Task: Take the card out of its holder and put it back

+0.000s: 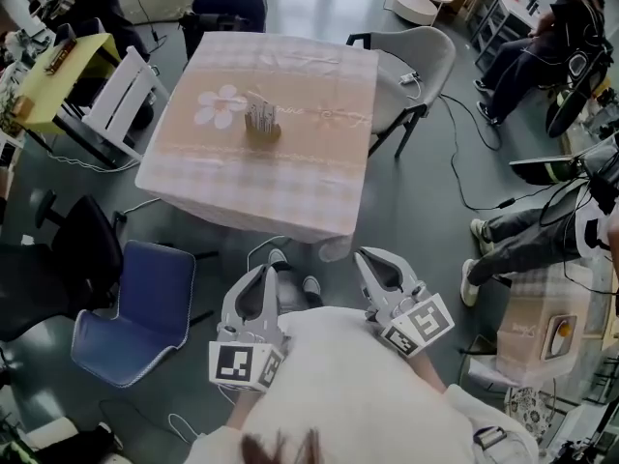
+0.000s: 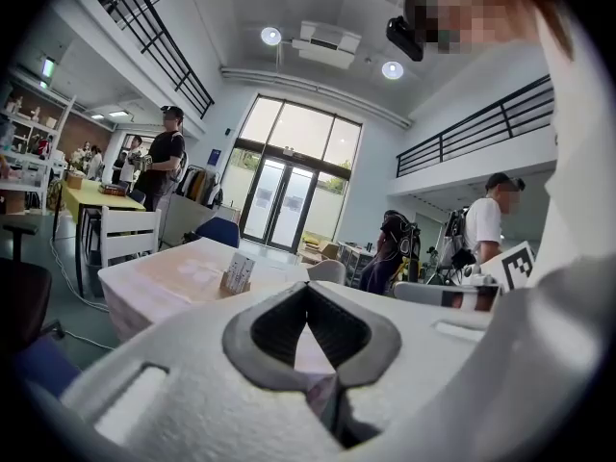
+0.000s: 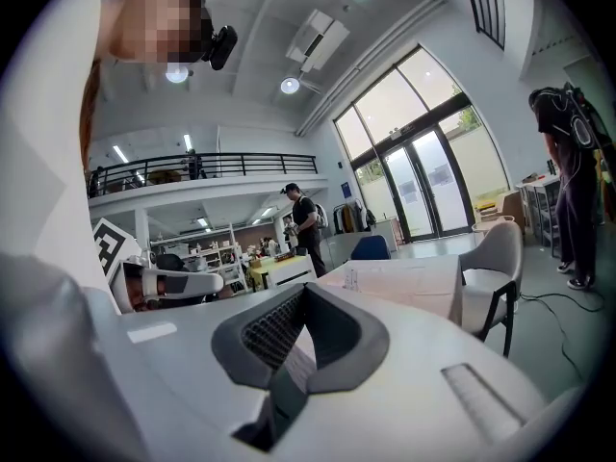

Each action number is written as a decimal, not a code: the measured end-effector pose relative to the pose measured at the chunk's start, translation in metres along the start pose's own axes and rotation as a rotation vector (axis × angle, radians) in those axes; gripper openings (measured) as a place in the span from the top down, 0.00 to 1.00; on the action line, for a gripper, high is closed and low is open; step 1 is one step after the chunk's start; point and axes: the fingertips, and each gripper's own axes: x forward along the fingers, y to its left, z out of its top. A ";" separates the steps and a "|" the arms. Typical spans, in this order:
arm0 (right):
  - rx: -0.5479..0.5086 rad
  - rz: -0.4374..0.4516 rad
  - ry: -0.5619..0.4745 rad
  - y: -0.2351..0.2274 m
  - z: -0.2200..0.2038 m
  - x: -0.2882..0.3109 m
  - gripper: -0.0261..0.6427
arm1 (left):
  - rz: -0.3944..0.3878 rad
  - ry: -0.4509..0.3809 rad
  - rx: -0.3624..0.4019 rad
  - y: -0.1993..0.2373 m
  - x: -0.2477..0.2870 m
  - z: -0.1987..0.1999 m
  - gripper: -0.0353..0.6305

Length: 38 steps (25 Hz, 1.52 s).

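A small wooden card holder (image 1: pixel 261 119) with white cards standing upright in it sits near the middle of a square table with a checked pink cloth (image 1: pixel 290 196). It also shows far off in the left gripper view as the card holder (image 2: pixel 237 273) and tiny in the right gripper view as the card holder (image 3: pixel 350 279). My left gripper (image 1: pixel 263 271) and right gripper (image 1: pixel 372 257) are held close to the body, short of the table's near edge and well apart from the holder. Both point toward the table. The left gripper (image 2: pixel 308 285) and right gripper (image 3: pixel 306 287) have tips together and nothing between them.
A blue chair (image 1: pixel 145 312) stands at the near left, with a black chair (image 1: pixel 58 259) beside it. A white slatted chair (image 1: pixel 121 100) is left of the table, a grey shell chair (image 1: pixel 416 61) right of it. A seated person's legs (image 1: pixel 522 240) and floor cables (image 1: pixel 464 162) lie to the right.
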 end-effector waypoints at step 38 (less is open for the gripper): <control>0.037 -0.075 0.011 -0.014 0.031 0.194 0.96 | -0.078 0.018 -0.034 0.163 0.112 0.070 0.95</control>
